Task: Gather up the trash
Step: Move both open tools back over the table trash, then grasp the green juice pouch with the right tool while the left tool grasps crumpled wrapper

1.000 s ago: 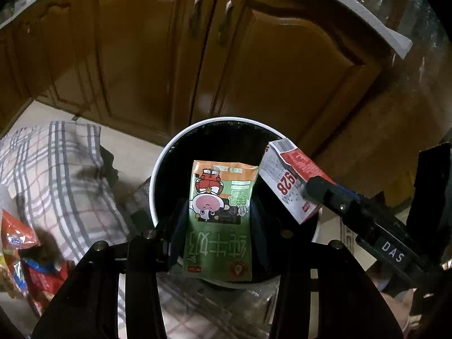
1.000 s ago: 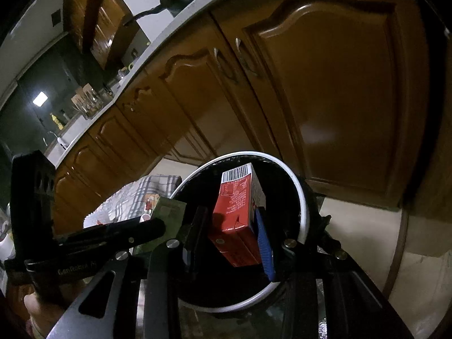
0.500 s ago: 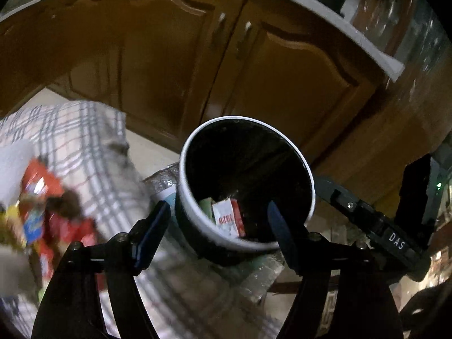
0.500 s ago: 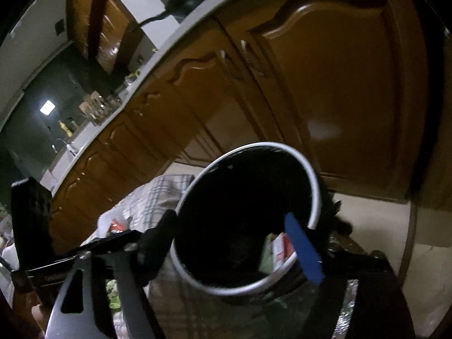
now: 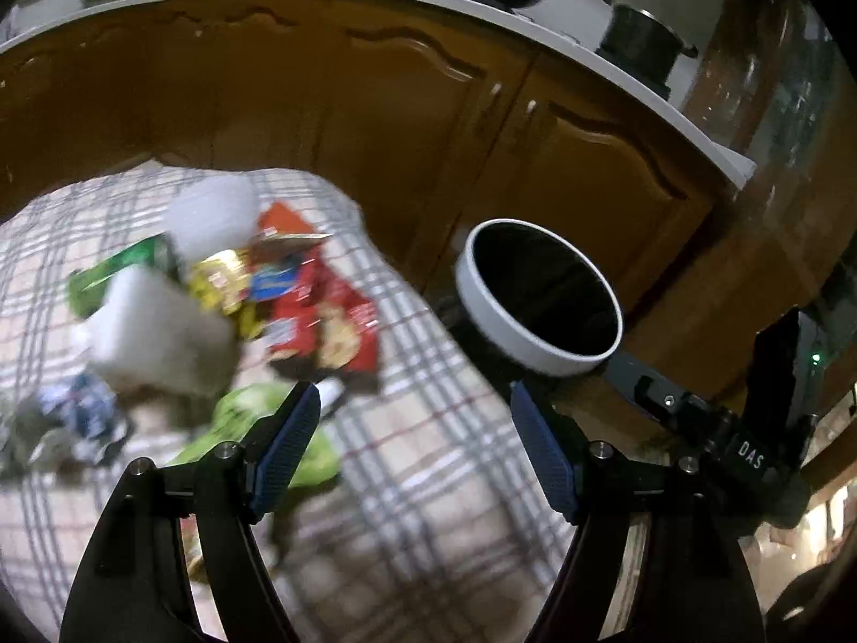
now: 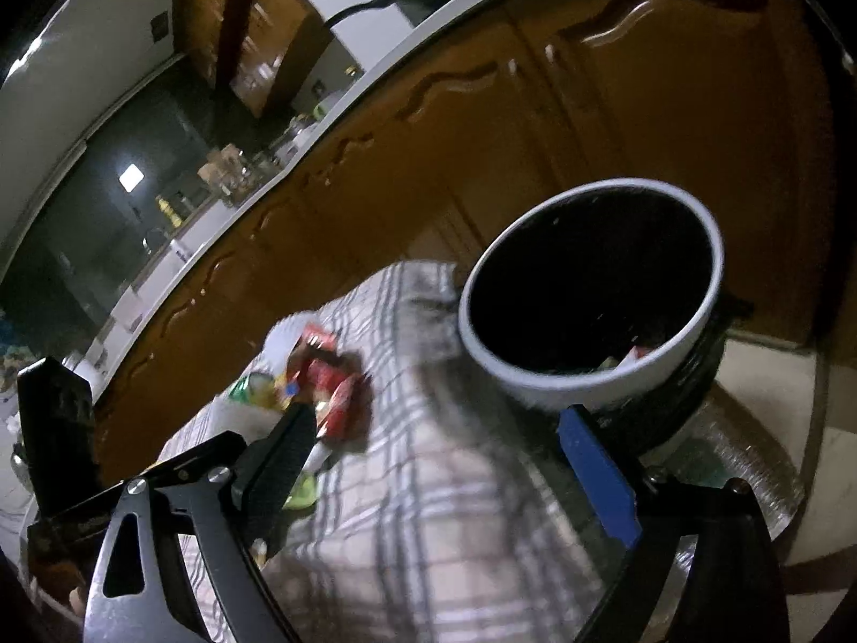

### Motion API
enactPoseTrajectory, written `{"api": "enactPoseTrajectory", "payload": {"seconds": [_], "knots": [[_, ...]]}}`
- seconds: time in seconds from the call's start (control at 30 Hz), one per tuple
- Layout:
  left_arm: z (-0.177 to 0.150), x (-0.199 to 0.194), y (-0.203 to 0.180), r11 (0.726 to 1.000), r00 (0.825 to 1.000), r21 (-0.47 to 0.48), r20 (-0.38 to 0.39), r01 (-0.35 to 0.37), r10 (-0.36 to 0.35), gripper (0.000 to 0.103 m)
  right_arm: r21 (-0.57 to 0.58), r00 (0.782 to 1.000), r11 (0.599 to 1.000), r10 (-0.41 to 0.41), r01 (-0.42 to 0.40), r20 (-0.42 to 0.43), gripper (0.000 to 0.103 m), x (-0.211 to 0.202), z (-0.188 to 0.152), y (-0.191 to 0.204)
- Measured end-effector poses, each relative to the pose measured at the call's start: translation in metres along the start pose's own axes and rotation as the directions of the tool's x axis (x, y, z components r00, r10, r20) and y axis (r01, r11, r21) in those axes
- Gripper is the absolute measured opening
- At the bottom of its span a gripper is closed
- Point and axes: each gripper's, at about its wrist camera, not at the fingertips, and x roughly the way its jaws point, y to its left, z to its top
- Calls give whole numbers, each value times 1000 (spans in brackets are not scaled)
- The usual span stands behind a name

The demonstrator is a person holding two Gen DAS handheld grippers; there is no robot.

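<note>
Left wrist view: a blurred heap of trash (image 5: 257, 294), red, yellow and green wrappers plus white lumps, lies on the plaid cloth (image 5: 428, 461) at centre left. To its right, mid-frame, sits the white-rimmed bin (image 5: 535, 345), dark inside. Left gripper (image 5: 415, 442) at the bottom edge, jaws spread wide, nothing between them. Right wrist view: right gripper (image 6: 436, 463) gapes wide and empty too, the bin upper right, brown cabinets (image 6: 669, 123) behind.
</note>
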Motion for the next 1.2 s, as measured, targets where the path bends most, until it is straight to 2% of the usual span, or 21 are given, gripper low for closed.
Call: {"api": "enactPoseTrajectory", "payload": {"seconds": [0.4,0.7,1.07,1.2], "knots": [[-39,-60,70,989,994,-115,54,-89,95,75,-59,995,995,71,-75,-69,94,10,-37,56],[-56,-87,102,976,985,-170,78,-137,152,75,-83,985,989,107,-119,-135,94,22,-63,89],[-63,-108,150,948,970,-246,82,-202,227,75,-73,956,978,175,-197,-235,93,46,-84,120],[-60,-113,165,937,962,-260,83,-232,261,75,-44,945,977,191,-210,-267,86,59,-86,123]]}}
